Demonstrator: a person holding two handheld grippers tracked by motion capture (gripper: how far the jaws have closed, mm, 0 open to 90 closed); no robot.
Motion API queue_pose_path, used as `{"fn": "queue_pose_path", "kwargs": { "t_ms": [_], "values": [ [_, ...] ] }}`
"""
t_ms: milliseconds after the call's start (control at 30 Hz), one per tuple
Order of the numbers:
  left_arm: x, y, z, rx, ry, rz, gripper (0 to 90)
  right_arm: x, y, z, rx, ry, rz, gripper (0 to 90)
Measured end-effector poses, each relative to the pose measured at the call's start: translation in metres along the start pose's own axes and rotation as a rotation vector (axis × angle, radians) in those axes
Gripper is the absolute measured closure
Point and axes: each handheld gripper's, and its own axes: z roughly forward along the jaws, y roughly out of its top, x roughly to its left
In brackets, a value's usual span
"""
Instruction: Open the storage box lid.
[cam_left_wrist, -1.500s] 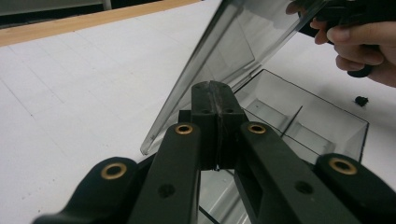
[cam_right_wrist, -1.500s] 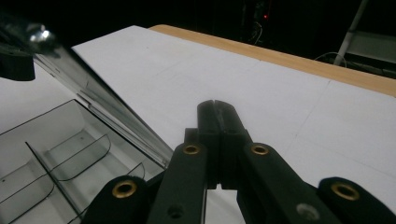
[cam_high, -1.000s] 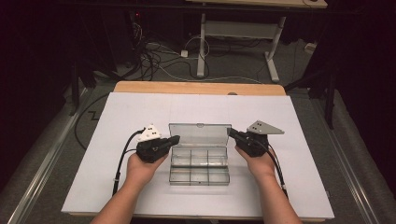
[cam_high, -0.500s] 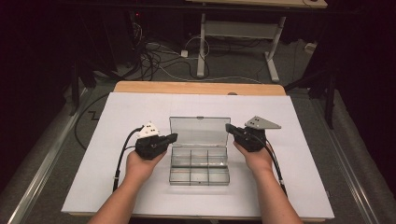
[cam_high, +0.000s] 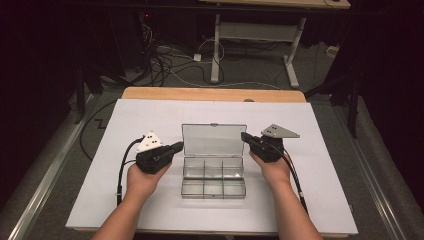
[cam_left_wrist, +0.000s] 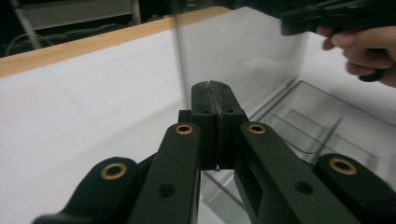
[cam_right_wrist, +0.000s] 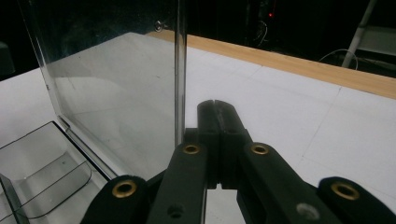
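Around your work the white tabletop (cam_high: 125, 200) is bare, with a wooden strip (cam_high: 210, 94) along its far edge; past that, tangled cables (cam_high: 165, 67) and a desk frame (cam_high: 250, 37) sit on the dark floor. Nothing stands between your grippers and the box.

The clear plastic box (cam_high: 214, 175) lies in the middle of the tabletop, between your hands. Its lid (cam_high: 214, 140) stands open, raised at the far side, and the tray shows six empty compartments in two rows of three.

Your left gripper (cam_high: 176, 148) has its jaws clenched on nothing, the tip just beside the lid's left edge (cam_left_wrist: 180, 56); whether it touches, you cannot tell. Your right gripper (cam_high: 246, 137) is likewise clenched and empty, its tip just beside the lid's right edge (cam_right_wrist: 180, 70).

Compared with a second ago, both hands have crept slightly toward you and inward; the lid stands as it did.
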Motion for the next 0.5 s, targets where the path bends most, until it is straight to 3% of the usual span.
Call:
{"fn": "queue_pose_path", "kwargs": {
  "t_ms": [167, 267, 400, 500],
  "values": [
    [0.021, -0.006, 0.014, 0.041, 0.044, -0.069, 86.8, 0.0, -0.001, 0.002, 0.002, 0.0, -0.001, 90.0],
    [0.023, -0.008, 0.026, 0.05, 0.055, -0.075, 86.8, 0.0, -0.002, 0.003, 0.006, -0.004, 0.005, 90.0],
    [0.023, -0.008, 0.038, 0.059, 0.037, -0.087, 86.9, 0.0, -0.003, 0.005, 0.013, -0.007, 0.007, 90.0],
    [0.02, -0.008, 0.043, 0.073, 0.024, -0.071, 86.9, -0.001, -0.003, 0.005, 0.018, -0.009, 0.006, 90.0]
  ]
}}
